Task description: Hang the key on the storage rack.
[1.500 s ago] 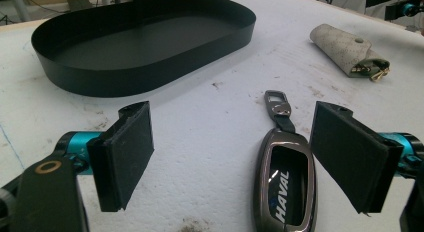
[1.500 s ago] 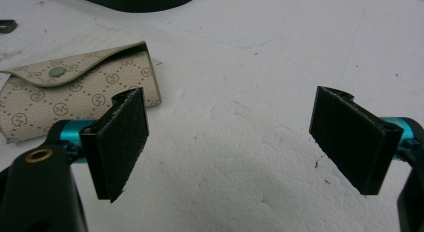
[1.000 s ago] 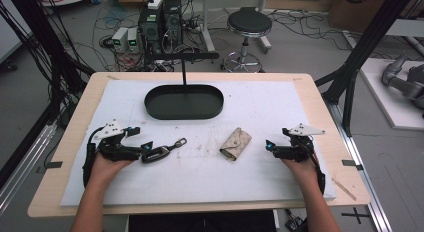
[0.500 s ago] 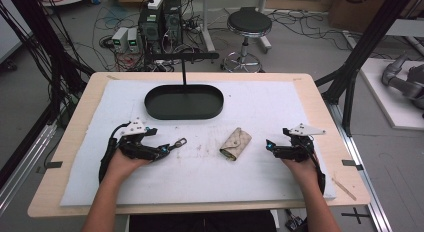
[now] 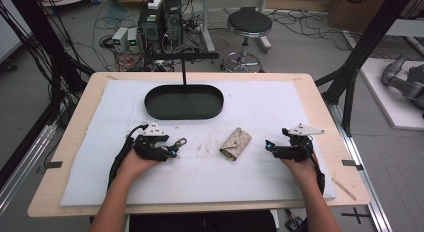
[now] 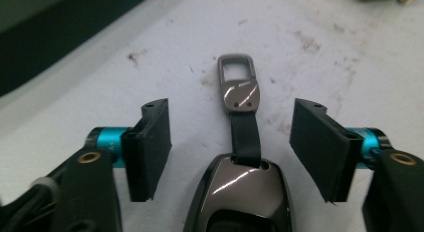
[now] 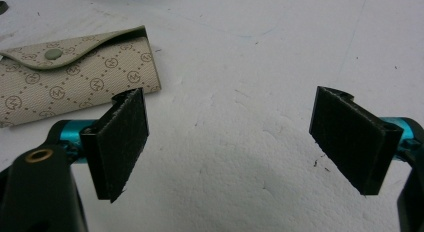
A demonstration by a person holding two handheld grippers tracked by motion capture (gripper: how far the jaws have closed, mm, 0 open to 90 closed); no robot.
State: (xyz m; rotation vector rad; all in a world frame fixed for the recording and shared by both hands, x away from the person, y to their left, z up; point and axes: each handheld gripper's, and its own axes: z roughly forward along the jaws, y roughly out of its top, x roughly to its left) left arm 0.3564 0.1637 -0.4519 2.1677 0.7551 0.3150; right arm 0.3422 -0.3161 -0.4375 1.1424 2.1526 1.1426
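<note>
Forearms in from bottom edge of high view, one tool per hand, both low over white mat (image 5: 200, 182) on wooden worktop (image 5: 65, 192).

Left tool (image 5: 172, 151): jaws part open, just been closing, pads either side of key fob (image 6: 239, 192) but clear of it, nothing gripped. In left gripper view, fob's glossy dark body sits between the jaws at bottom centre, black strap running up to a metal tab with a rectangular loop (image 6: 237, 72), loop end lying flat on the mat just past the pad tips. In high view, that loop end pokes out up-right of the tool (image 5: 179, 142).

Right tool (image 5: 270, 147): jaws wide open, empty, only bare mat between pads (image 7: 122, 142). Pointing towards centre of worktop.

Beige key pouch (image 5: 235, 144) between the two tools, nearer the right one, flat on the mat, apart from both. Monogram pattern and snap flap closed in right gripper view (image 7: 75, 72), just beyond that tool's left-hand pad.

Further back: dark oval tray (image 5: 184, 111) mid-worktop, well apart from fob and pouch. Black post rising behind it to a crossbar (image 5: 184, 56).

Beyond worktop: stool (image 5: 249, 24), electronics boxes (image 5: 160, 17), cables on floor.
</note>
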